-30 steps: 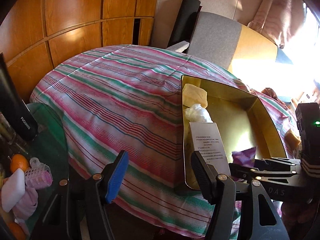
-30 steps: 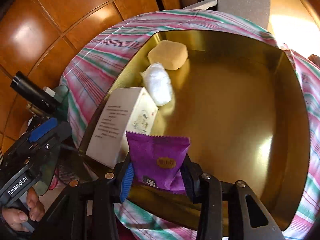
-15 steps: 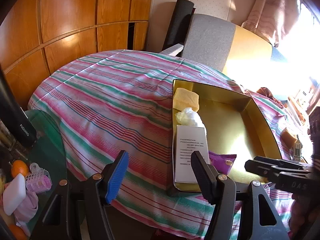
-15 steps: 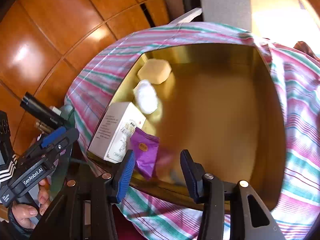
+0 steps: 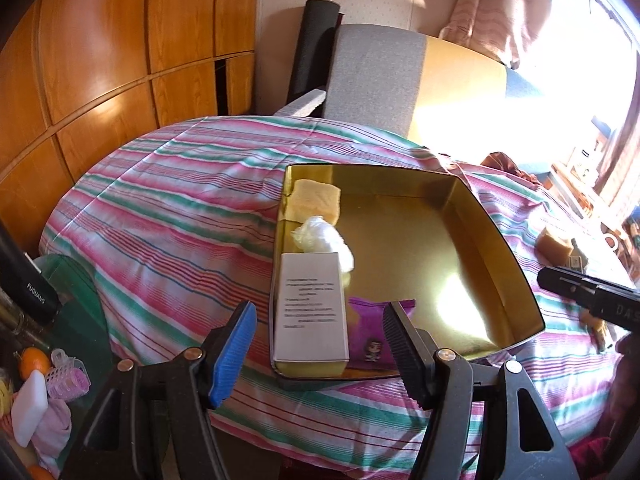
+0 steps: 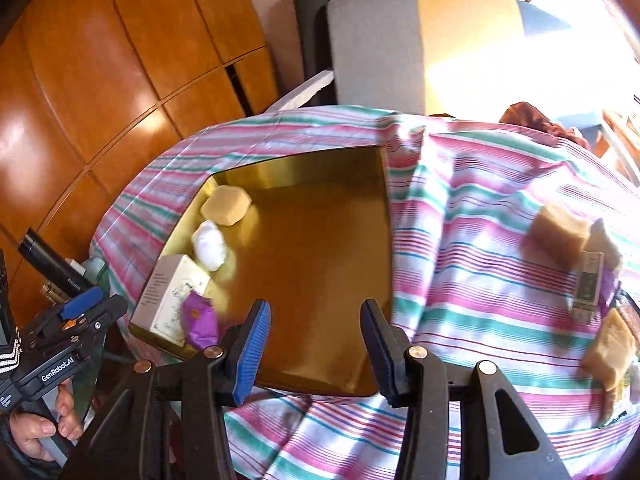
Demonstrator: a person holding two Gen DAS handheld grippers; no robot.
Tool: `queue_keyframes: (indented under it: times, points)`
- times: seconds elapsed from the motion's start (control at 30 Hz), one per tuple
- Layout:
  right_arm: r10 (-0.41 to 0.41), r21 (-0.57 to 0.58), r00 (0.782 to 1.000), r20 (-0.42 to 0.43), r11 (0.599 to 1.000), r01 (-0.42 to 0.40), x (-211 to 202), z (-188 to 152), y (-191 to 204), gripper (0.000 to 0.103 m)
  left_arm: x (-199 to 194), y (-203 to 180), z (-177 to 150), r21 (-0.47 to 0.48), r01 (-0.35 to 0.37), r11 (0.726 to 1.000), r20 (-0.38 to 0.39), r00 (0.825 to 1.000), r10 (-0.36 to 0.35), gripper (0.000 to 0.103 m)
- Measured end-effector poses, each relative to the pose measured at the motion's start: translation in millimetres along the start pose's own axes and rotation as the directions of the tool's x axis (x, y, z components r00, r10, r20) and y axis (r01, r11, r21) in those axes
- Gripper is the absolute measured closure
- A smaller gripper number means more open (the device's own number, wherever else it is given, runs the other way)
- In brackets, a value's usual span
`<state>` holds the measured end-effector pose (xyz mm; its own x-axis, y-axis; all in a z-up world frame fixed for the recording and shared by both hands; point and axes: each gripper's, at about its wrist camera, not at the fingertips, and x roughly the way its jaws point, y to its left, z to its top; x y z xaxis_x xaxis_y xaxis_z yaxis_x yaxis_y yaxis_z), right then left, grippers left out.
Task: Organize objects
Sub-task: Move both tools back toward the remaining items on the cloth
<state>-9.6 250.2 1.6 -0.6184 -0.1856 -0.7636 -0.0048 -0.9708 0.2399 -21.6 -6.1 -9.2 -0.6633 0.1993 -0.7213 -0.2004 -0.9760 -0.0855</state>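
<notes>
A gold tray [image 5: 496,236] sits on the striped cloth. Along its left wall lie a yellow sponge [image 5: 316,200], a white plastic wad [image 5: 324,240] and a white box [image 5: 310,306], with a purple packet [image 5: 370,336] in the near corner beside the box. My left gripper [image 5: 320,348] hovers open and empty before the tray's near edge. My right gripper [image 6: 316,344] is open with nothing between its pads, above the tray's near right part. In the right wrist view the purple packet [image 6: 199,320] lies free against the white box [image 6: 172,300].
On the cloth right of the tray are a brown sponge block [image 6: 560,236], a small narrow box [image 6: 588,286] and another brown block [image 6: 612,348]. A green glass side table [image 5: 76,320] at lower left holds a black flask [image 5: 28,280], an orange and hair rollers. A grey chair [image 5: 376,72] stands behind.
The right gripper let go of the purple packet, which now lies in the tray by the white box, then drew back, up and rightward. The left gripper backed away a little.
</notes>
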Motion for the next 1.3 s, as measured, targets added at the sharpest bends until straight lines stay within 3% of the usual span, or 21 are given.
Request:
queue_keyframes:
  times: [0.23, 0.4, 0.57, 0.8, 1.0, 1.1, 1.3]
  points:
    - [-0.105, 0.115, 0.994, 0.041, 0.988, 0.100, -31.0, -5.0, -68.6, 0.056, 2.1, -32.0, 3.9, 0.074, 0.041, 0.996, -0.007, 0.999, -0.041, 0.036]
    - [-0.219, 0.230, 0.974, 0.055, 0.952, 0.201, -60.9, -14.2, -131.6, 0.056, 5.1, -58.4, 7.7, 0.134, 0.070, 0.989, -0.013, 0.998, -0.069, 0.036]
    - [-0.330, 0.414, 0.940, 0.083, 0.870, 0.269, -104.6, -30.7, -206.9, 0.056, 8.7, -85.6, 12.6, 0.174, 0.127, 0.977, -0.033, 0.992, -0.123, 0.036]
    - [-0.467, 0.633, 0.880, 0.083, 0.707, 0.315, -140.5, -70.0, -291.8, 0.056, 9.6, -146.0, 13.2, 0.286, 0.229, 0.930, -0.067, 0.973, -0.219, 0.036]
    - [-0.458, 0.770, 0.886, 0.066, 0.589, 0.247, -140.2, -99.7, -327.6, 0.056, 18.9, -210.9, 7.1, 0.370, 0.342, 0.864, -0.150, 0.940, -0.307, 0.036]
    - [-0.471, 0.783, 0.879, 0.070, 0.572, 0.244, -144.0, -103.3, -330.7, 0.056, 26.9, -245.5, 0.8, 0.387, 0.410, 0.826, -0.210, 0.911, -0.354, 0.036]
    - [-0.422, 0.803, 0.904, 0.071, 0.562, 0.199, -139.1, -106.9, -334.0, 0.055, 43.8, -305.4, -12.3, 0.395, 0.514, 0.762, -0.318, 0.854, -0.412, 0.036]
